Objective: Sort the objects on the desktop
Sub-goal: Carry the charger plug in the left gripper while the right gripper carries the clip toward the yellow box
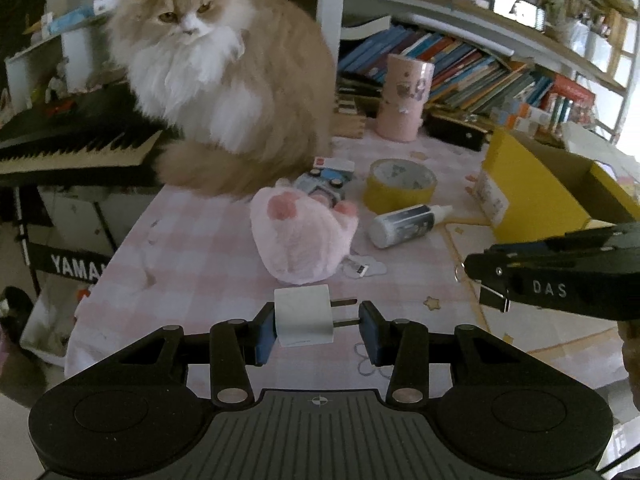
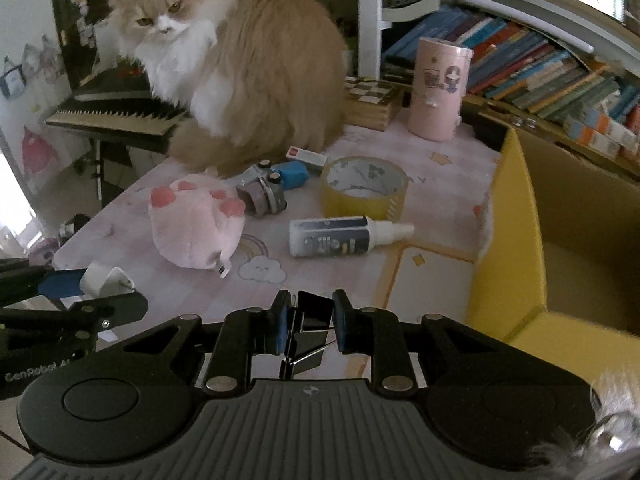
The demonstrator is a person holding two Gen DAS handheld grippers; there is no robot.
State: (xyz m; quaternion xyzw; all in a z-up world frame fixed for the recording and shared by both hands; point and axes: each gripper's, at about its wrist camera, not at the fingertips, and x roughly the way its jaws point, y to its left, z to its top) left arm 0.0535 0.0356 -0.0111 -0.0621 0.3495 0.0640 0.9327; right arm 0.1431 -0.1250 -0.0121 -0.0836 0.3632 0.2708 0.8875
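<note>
Left wrist view shows the left gripper [image 1: 318,322] clamped on a white plug adapter [image 1: 305,315], its pads pressing the body and the prong tips, above the pink checked table [image 1: 192,280]. In the right wrist view, the right gripper [image 2: 308,322] is closed on a black binder clip [image 2: 310,326], just beside the open yellow box [image 2: 516,248]. On the table lie a pink plush toy [image 2: 196,226], a tape roll [image 2: 364,188], a spray bottle [image 2: 340,236] and a toy truck [image 2: 276,186], with a fluffy cat [image 2: 244,64] sitting behind them.
</note>
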